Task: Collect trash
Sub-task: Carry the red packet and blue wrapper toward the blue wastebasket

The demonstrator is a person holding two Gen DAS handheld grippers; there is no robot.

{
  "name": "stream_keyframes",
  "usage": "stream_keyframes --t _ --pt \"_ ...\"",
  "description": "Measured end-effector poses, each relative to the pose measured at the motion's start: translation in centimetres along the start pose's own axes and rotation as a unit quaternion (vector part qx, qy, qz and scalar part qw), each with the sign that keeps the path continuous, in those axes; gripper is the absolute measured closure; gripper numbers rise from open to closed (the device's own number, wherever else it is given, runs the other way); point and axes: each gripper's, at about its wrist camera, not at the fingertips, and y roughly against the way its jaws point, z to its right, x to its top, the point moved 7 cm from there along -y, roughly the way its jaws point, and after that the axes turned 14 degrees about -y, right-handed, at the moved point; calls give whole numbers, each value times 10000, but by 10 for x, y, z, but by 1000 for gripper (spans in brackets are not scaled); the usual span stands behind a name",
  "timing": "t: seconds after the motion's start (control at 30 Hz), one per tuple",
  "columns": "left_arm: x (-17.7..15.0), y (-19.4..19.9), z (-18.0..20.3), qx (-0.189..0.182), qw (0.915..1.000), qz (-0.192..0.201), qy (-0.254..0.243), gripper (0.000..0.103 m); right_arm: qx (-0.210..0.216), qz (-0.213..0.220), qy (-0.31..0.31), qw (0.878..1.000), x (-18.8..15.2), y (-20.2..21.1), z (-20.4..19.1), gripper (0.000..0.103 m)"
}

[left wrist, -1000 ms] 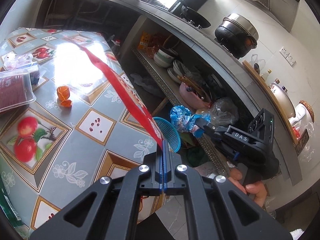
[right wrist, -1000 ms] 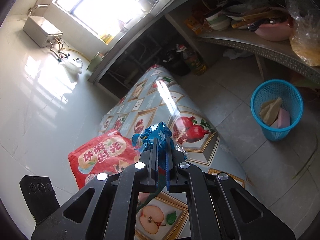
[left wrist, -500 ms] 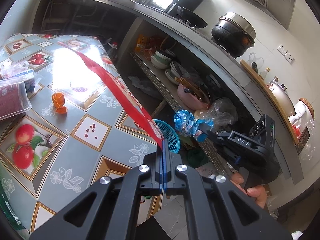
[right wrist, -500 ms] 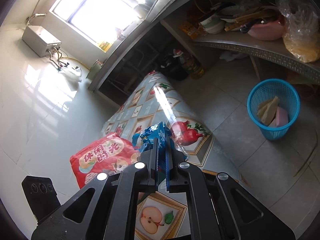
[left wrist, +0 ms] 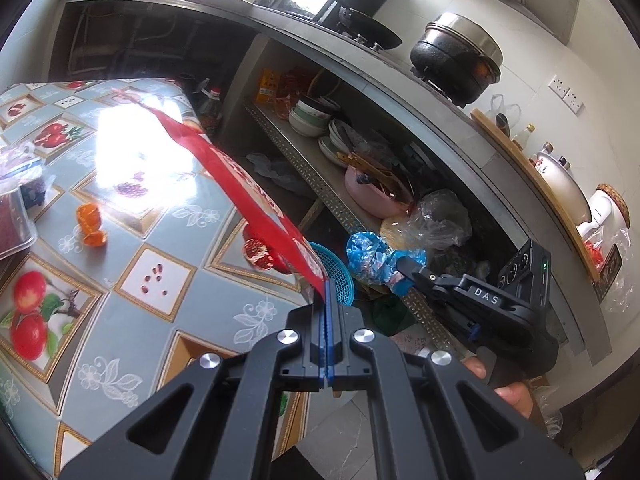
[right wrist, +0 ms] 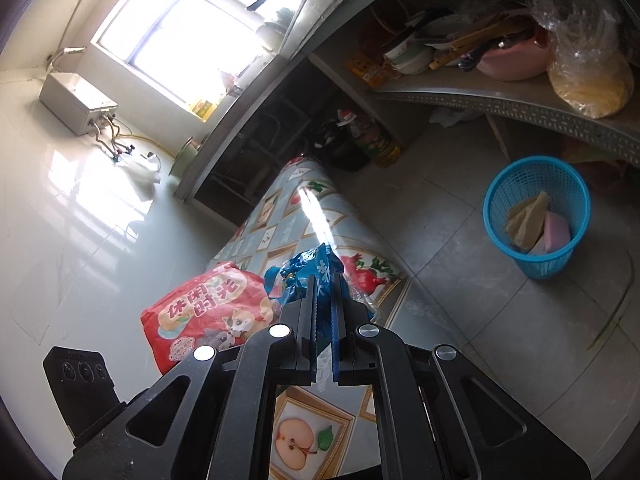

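Two pieces held: my left tool (left wrist: 327,300) pinches the red wrapper (left wrist: 240,184), my right tool (right wrist: 323,300) the blue wrapper (right wrist: 304,276); I should centre each over the basket (right wrist: 536,216), right of frame, before letting go

Glossy red plastic snack bag (right wrist: 208,312) with printed cartoon cats, crinkly shiny blue foil wrapper (left wrist: 370,256), both pretty reflective. Slick patterned vinyl tablecloth (left wrist: 132,280) throwing big glare, plus a woven-look blue plastic mesh basket (right wrist: 536,216) on smooth matt grey floor tiles (right wrist: 460,280). Matt black plastic gripper fingers (left wrist: 298,332) with shiny metal screw heads.
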Motion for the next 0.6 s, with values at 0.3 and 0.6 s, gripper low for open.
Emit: stream_keyframes --t 0.3,0.6 --pt "20 -37 24 -147 9995 -166 -215 103 -126 471 -285 9984 24 27 33 99" --pt "38 -108 58 -431 9953 -726 -471 103 -484 972 -823 9907 54 49 95 99"
